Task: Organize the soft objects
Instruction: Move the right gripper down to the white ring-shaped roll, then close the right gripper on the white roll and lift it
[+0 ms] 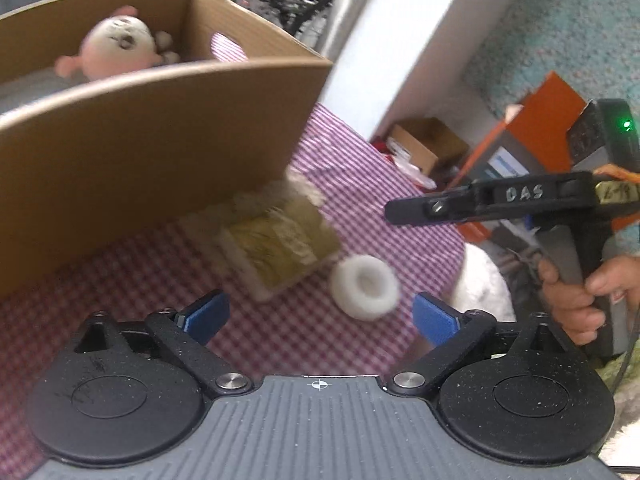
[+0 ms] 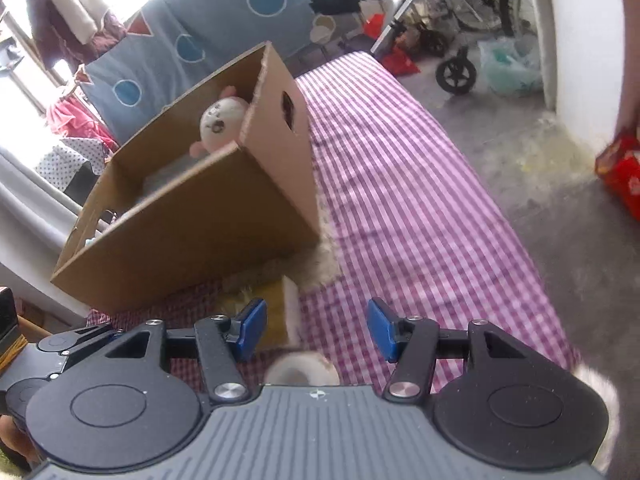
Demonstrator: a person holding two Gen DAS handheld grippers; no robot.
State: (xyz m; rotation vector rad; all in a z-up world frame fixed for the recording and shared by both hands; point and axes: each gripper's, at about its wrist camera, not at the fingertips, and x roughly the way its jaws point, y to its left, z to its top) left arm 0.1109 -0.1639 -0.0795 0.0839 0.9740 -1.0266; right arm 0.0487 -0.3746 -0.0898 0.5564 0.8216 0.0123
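Observation:
A brown cardboard box (image 1: 152, 128) stands on the pink checked cloth (image 1: 352, 168). A pink and white plush toy (image 1: 116, 46) lies inside it. A yellow fuzzy cushion (image 1: 280, 240) lies by the box's near corner, and a white fluffy ring (image 1: 365, 288) lies just to its right. My left gripper (image 1: 320, 316) is open and empty, a little short of the ring. My right gripper (image 2: 316, 330) is open and empty above the ring (image 2: 302, 368) and the cushion (image 2: 276, 312). The box (image 2: 192, 216) and plush (image 2: 222, 118) show further off. The right gripper also shows side-on in the left wrist view (image 1: 404, 212).
A white furry thing (image 1: 484, 284) lies at the cloth's right edge. On the floor beyond are a small cardboard box (image 1: 428, 144), an orange box (image 1: 540, 120) and a teal rug (image 1: 568, 32). A wheelchair (image 2: 456, 68), bags and a red packet (image 2: 620, 172) stand past the table.

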